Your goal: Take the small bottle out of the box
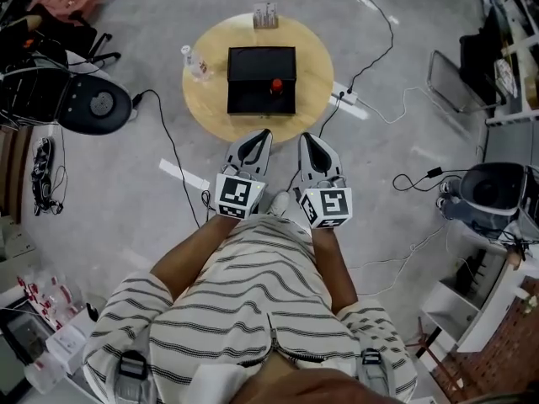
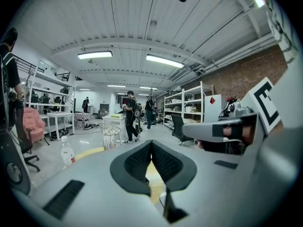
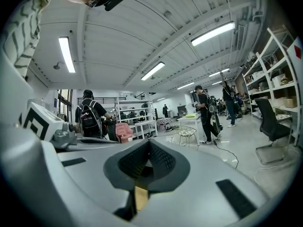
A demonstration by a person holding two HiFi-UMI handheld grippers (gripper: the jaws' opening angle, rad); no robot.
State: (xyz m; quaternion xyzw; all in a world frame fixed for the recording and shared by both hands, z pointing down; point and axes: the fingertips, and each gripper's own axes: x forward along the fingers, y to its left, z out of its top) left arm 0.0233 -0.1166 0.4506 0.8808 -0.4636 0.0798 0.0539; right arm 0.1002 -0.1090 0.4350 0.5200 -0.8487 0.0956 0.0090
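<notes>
Seen from my head camera, looking steeply down: a round wooden table (image 1: 207,108) stood on a grey floor ahead of me, with an open black box (image 1: 248,96) at its middle. The small bottle (image 1: 275,85) sat inside the box, showing only as a red-topped spot a little right of the box's centre. It looked to be standing upright, cap towards the camera, though it was too small to be sure.

The left gripper (image 1: 263,135) and the right gripper (image 1: 305,139) were held side by side just short of the table's near edge, both pointing forward at the box and well apart from it. In the left gripper view its jaws (image 2: 151,143) were pressed together with nothing between them. The right gripper view showed the same: the jaws (image 3: 148,142) were closed and empty.

The bottle lay straight ahead, between the lines of the two grippers. I judged it slightly nearer the left one, though the difference was small. Either gripper would have needed to open, travel forward over the box's near wall, and come down on the cap.

A clear water bottle (image 1: 195,64) stood on the table left of the box, outside it.
</notes>
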